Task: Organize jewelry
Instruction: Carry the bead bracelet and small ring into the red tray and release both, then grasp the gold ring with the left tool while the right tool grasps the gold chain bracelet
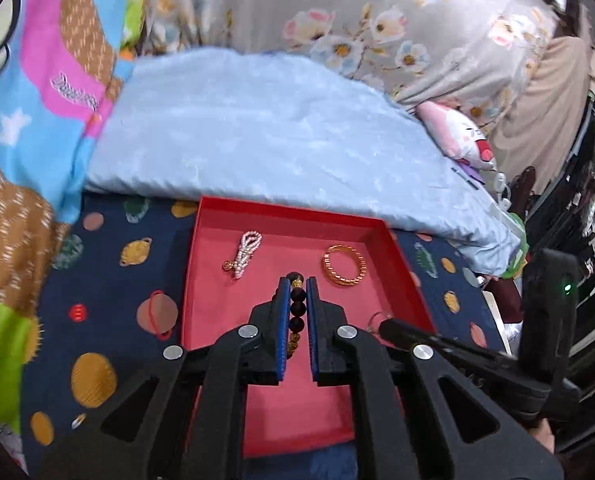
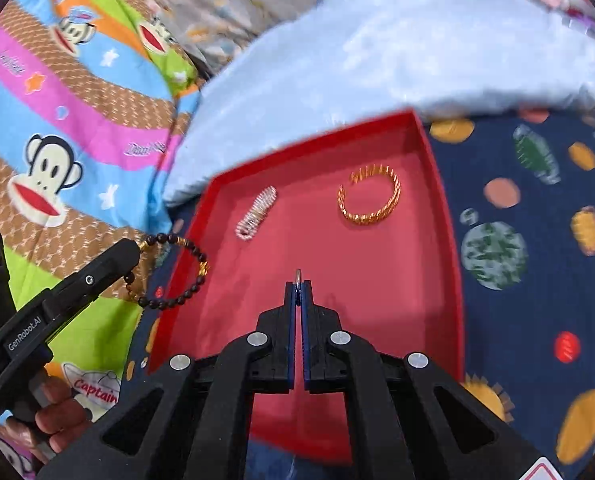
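Two hand-held grippers hover over a shallow red tray on a navy bedsheet w/ planet print.

Left gripper – jaws pressed together on a dark bead bracelet w/ gold spacer beads; in the right wrist view the bracelet hangs as a loop from its tip, over the tray's left edge. A person's hand grips that tool's handle.

Right gripper – jaws pinched on a small silver ring, which pokes out just past the fingertips, above the tray's pink floor.

Ahead of both grippers, inside the tray: a pearl-bead bracelet bunched up, ahead-left, and a gold coil bangle, ahead-right. The two lie well apart, neither touching a gripper.

Beyond the tray's far wall sits a pale blue pillow. Left of it, a bright cartoon-monkey blanket; behind, grey floral bedding.
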The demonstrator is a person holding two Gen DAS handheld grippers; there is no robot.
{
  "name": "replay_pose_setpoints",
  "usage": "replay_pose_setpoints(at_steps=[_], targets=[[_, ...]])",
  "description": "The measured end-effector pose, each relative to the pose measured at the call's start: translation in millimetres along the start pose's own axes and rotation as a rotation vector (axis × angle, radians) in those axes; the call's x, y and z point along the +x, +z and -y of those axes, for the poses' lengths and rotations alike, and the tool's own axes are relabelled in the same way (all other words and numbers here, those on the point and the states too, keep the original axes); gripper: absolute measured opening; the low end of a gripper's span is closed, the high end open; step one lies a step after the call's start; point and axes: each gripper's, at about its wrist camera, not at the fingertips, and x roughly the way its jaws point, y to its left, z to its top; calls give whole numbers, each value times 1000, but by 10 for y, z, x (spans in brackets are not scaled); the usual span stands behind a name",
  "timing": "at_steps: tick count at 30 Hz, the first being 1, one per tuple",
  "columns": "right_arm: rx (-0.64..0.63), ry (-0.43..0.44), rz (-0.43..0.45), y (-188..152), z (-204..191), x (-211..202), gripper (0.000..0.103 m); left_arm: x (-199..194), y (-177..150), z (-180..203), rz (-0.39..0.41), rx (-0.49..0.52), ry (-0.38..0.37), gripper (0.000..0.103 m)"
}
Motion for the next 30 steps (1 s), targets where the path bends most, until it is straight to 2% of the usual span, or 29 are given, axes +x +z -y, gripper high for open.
replay_pose_setpoints(at_steps=[3,5,6,7,8,9,10,14,17,20,23,27,30], targets=[[2,-30,-33,55,77,215,2,208,36,-37,-21,7,24,7],[-52,-123,-13,80,52,235,3,291,39,-33,-26,27,53,8],[-92,-194,17,90,4,200,7,306,39,-37,-15,32,85,11],[-111,-226,45,95,-30,149,11,295,31,-46,0,39,119,27],[-120,-249,92,89,-49,31,27,261,36,-46,19,47,156,39],[-120,-259,141,72,-66,-99,42,219,36,-48,36,50,171,58],[-122,-264,186,43,-77,-246,45,117,34,-53,73,55,189,63],[-141,-284,262,-137,-115,-709,46,-251,-64,-39,125,96,248,65],[-139,-284,287,-412,-136,-1031,46,-496,-199,-7,142,132,309,71],[-131,-273,269,-716,-145,-1200,47,-754,-403,-15,147,135,343,72],[-139,-289,247,-1073,-173,-1331,47,-975,-635,-59,141,120,366,77],[-151,-326,219,-1533,-203,-1468,47,-1168,-959,-150,104,92,383,77],[-135,-319,201,-1773,-204,-1552,47,-1248,-1212,-214,65,69,388,77]])
